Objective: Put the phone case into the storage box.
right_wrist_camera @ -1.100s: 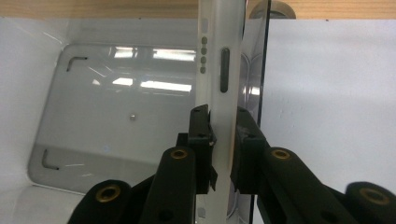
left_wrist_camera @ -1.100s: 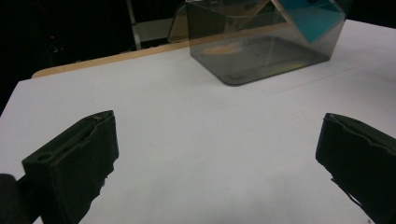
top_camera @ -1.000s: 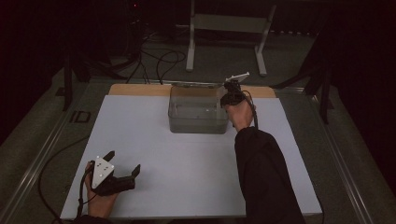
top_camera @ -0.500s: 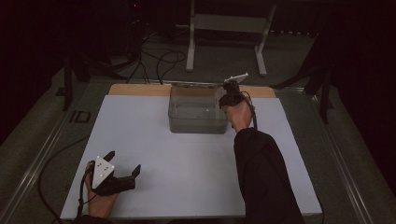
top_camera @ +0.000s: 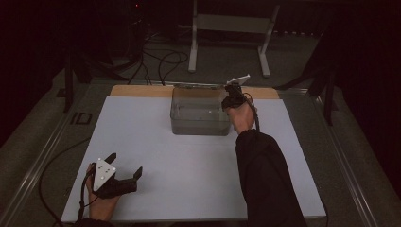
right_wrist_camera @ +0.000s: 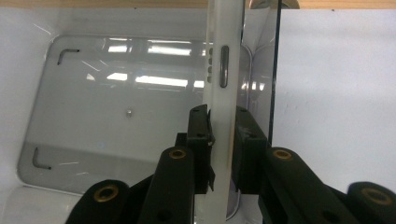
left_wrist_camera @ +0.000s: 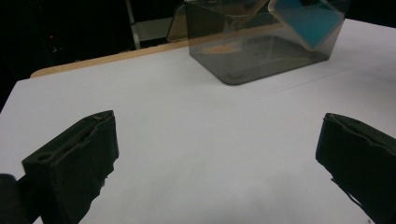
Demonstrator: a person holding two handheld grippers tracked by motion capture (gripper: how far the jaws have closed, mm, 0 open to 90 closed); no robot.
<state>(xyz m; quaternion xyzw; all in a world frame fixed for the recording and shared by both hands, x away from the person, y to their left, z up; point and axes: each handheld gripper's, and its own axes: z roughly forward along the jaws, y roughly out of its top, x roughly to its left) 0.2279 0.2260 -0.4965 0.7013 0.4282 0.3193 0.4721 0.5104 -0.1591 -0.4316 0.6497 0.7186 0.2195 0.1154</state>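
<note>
The right gripper [right_wrist_camera: 223,140], clamped on a slim white phone [right_wrist_camera: 224,70], holds it over the clear plastic bin [top_camera: 198,118] at the desk's far edge, release pending; the left gripper [top_camera: 124,166] idles open.

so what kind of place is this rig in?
Probably a lab or data-collection studio, not a home. A white table sits among dark surroundings, with loose cables on the floor and a metal stand behind it. The only prop is a clear plastic bin.

Wide-open left tool [left_wrist_camera: 219,158] facing clear bin [left_wrist_camera: 261,42]
</note>
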